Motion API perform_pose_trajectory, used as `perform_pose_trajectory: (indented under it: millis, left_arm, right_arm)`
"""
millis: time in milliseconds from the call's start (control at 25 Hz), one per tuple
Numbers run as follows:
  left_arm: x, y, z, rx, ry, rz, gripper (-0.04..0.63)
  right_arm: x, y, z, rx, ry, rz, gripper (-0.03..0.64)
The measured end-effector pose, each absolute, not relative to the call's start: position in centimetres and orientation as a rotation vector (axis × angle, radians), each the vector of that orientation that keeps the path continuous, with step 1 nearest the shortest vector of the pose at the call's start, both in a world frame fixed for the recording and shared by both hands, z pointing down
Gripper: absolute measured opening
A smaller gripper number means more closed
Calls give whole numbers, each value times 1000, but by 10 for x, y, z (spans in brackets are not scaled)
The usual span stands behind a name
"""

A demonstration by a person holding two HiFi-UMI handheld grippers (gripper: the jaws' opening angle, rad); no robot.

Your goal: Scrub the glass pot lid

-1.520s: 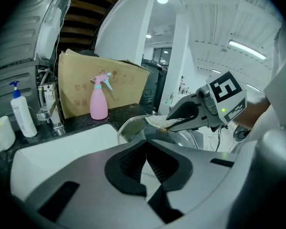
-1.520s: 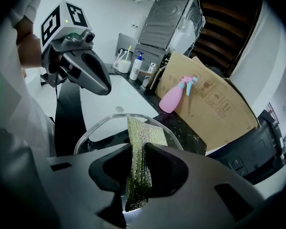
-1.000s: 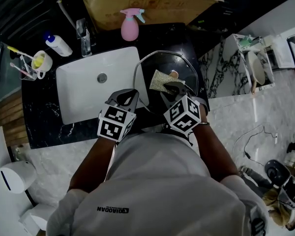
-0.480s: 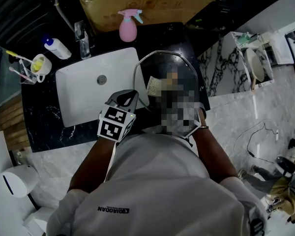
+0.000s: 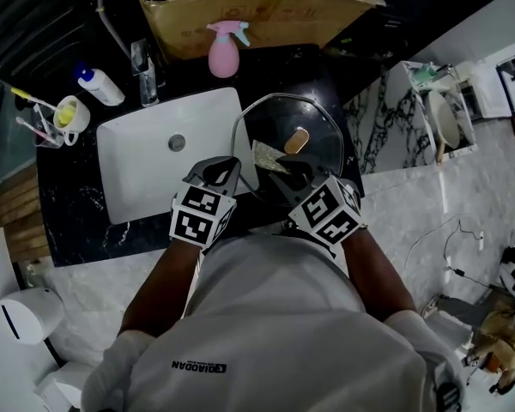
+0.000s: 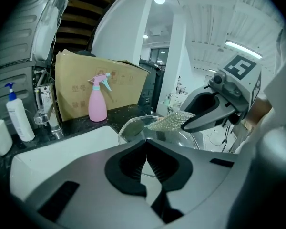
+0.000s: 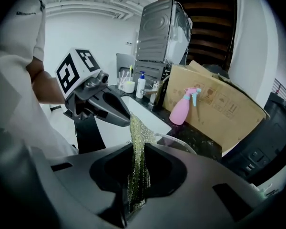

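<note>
The glass pot lid (image 5: pixel 313 123) with its wooden knob (image 5: pixel 296 140) rests on the black counter right of the sink. My left gripper (image 5: pixel 233 165) is shut on the lid's near-left rim (image 6: pixel 128 125); its jaws (image 6: pixel 146 151) meet with the rim running between them. My right gripper (image 5: pixel 280 168) is shut on a yellow-green scrub pad (image 5: pixel 265 156), lifted over the lid's near-left part. In the right gripper view the pad (image 7: pixel 139 142) stands edge-on between the closed jaws (image 7: pixel 136 168), reaching toward the left gripper (image 7: pixel 115 112).
A white sink (image 5: pixel 146 157) with a faucet (image 5: pixel 144 63) lies left of the lid. Behind stand a pink spray bottle (image 5: pixel 226 45), a cardboard box (image 5: pixel 257 11), a pump bottle (image 5: pixel 101 82) and a cup of toothbrushes (image 5: pixel 69 108).
My right gripper has drawn the pad up and back toward me, off the lid's middle, so the knob now shows. The left gripper has stayed put on the rim.
</note>
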State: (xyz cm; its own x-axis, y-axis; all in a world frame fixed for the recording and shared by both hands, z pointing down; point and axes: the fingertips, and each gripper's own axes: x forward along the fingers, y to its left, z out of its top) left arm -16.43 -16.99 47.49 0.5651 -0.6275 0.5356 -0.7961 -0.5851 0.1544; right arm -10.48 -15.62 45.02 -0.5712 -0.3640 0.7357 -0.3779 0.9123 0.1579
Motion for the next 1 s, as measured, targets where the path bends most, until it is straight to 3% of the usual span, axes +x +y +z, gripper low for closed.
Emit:
perform_pose_trajectory:
  millis: [280,1000]
  left_arm:
    - [-174,-172,473,2389,-1221,606,15]
    - [-212,-183,481,2260,-1350,566,15]
  right_arm:
    - [-81,-226,430,708,-2243,-34,92]
    - [-66,-337,523,699,-2071,348,92]
